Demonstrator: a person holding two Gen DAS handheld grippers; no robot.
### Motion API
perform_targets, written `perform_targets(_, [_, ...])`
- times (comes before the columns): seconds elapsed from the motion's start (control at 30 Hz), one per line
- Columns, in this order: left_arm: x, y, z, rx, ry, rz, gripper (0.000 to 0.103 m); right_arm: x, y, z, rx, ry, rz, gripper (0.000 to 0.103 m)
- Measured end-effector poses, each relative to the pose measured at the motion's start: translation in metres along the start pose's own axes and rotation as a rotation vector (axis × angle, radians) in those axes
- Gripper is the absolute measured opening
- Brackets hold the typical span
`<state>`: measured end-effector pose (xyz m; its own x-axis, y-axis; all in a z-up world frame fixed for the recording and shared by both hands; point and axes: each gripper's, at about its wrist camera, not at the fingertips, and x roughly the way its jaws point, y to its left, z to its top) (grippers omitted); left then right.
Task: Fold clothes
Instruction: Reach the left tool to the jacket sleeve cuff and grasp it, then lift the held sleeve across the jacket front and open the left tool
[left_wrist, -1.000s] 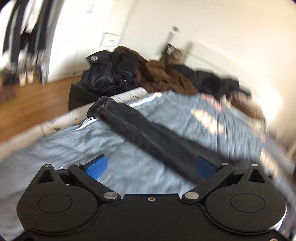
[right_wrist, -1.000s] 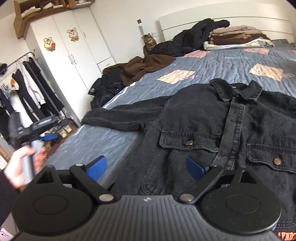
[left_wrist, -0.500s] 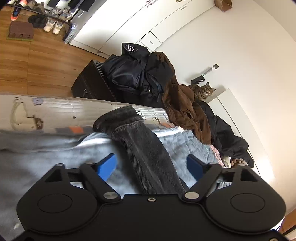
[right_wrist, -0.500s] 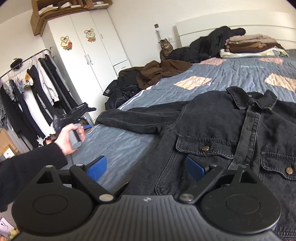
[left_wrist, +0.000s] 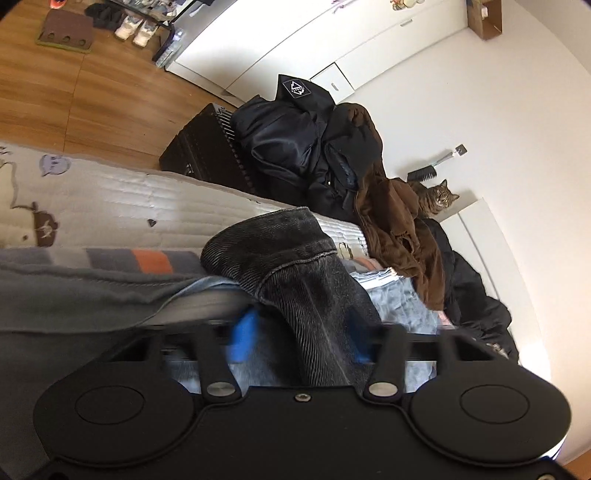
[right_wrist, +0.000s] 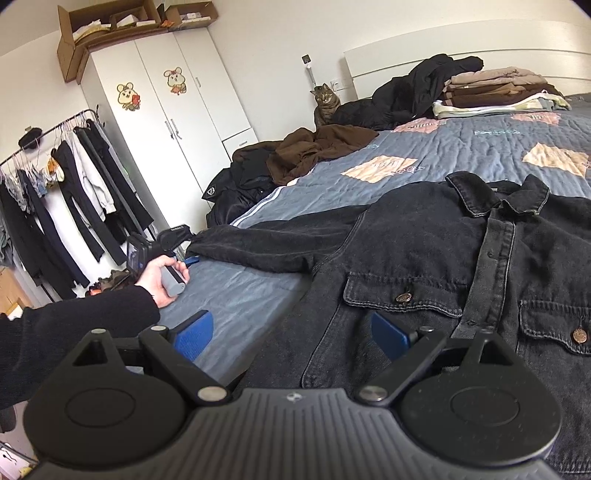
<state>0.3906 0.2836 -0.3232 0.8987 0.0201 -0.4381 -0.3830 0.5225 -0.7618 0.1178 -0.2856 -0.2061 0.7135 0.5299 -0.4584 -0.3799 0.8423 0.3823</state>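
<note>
A black denim jacket (right_wrist: 443, 251) lies front up on the blue quilted bed (right_wrist: 461, 144), its left sleeve (right_wrist: 266, 243) stretched toward the bed's edge. In the left wrist view my left gripper (left_wrist: 299, 339) straddles that sleeve (left_wrist: 314, 306) just behind the cuff (left_wrist: 266, 240); its blue pads are blurred and stand part way in on either side of the cloth. In the right wrist view the left gripper (right_wrist: 181, 240) shows at the cuff. My right gripper (right_wrist: 291, 332) is open and empty above the jacket's lower left side.
A cat (right_wrist: 325, 103) sits by the wall near the headboard. Brown and black clothes (right_wrist: 317, 147) are heaped at the bed's far left corner. Folded clothes (right_wrist: 498, 88) are stacked by the headboard. A wardrobe (right_wrist: 166, 122) and a clothes rack (right_wrist: 62, 192) stand to the left.
My left gripper has come down onto the sleeve by the cuff and its jaws have narrowed around it. My right gripper has stayed nearly still and open.
</note>
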Motion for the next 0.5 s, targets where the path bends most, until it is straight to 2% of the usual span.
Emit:
perform_targets(0.13, [0.009, -0.004, 0.003, 0.015, 0.003, -0.005, 0.031, 0.0, -0.003, -0.001, 0.008, -0.003, 0.003, 0.092])
perform_targets(0.2, [0.012, -0.01, 0.004, 0.05, 0.006, -0.009, 0.011, 0.0, -0.003, -0.001, 0.01, -0.002, 0.002, 0.092])
perform_targets(0.27, [0.01, -0.02, 0.005, 0.097, -0.011, -0.005, 0.007, -0.001, -0.004, -0.001, 0.014, -0.005, 0.001, 0.092])
perform_targets(0.5, [-0.014, -0.086, -0.005, 0.257, -0.036, -0.079, 0.004, -0.008, -0.006, 0.004, 0.016, -0.027, -0.005, 0.092])
